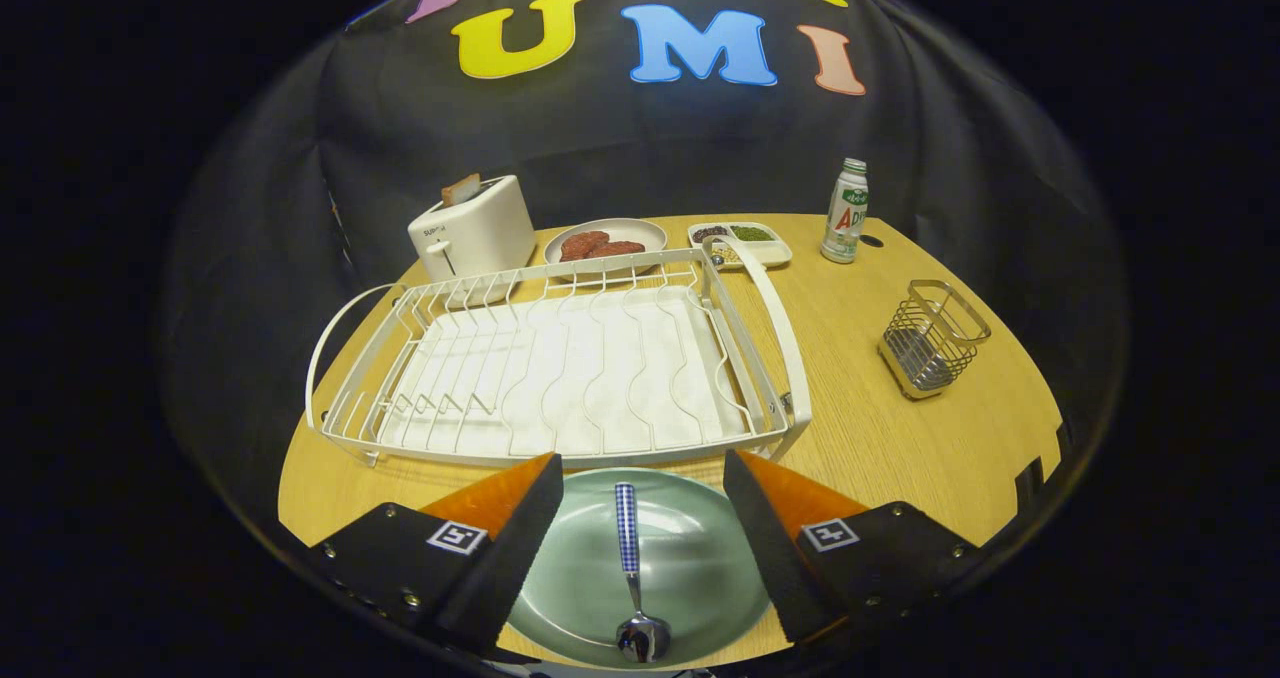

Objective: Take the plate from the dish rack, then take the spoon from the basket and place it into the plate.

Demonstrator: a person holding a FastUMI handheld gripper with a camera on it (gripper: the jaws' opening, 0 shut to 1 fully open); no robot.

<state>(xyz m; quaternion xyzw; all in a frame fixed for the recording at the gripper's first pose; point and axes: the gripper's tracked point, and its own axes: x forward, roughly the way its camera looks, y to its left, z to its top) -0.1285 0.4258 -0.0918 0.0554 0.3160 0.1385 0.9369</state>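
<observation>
the counter [880, 428] is pale wood and carries everything. the rack [560, 358] is the biggest thing on it, white wire with a white tray under, sitting just beyond the fingers at 12 o'clock, with no dishes in it. the plate [690, 568] lies flat on the counter in front of the rack, between the fingers. the gripper [640, 498] hangs over the plate with its fingers wide apart, touching nothing. a toaster [472, 230] with a slice in its slot stands past the rack at 11 o'clock, a dish [606, 240] with brown patties beside it at 12, then a divided tray [740, 242] of grains. the wire basket [932, 338] stands at 2 o'clock, well apart from the rack. a bottle [845, 211] stands at 1 o'clock, near the far edge. the spoon [632, 568] lies in the plate, bowl toward 6 o'clock, checked handle pointing to 12.
</observation>
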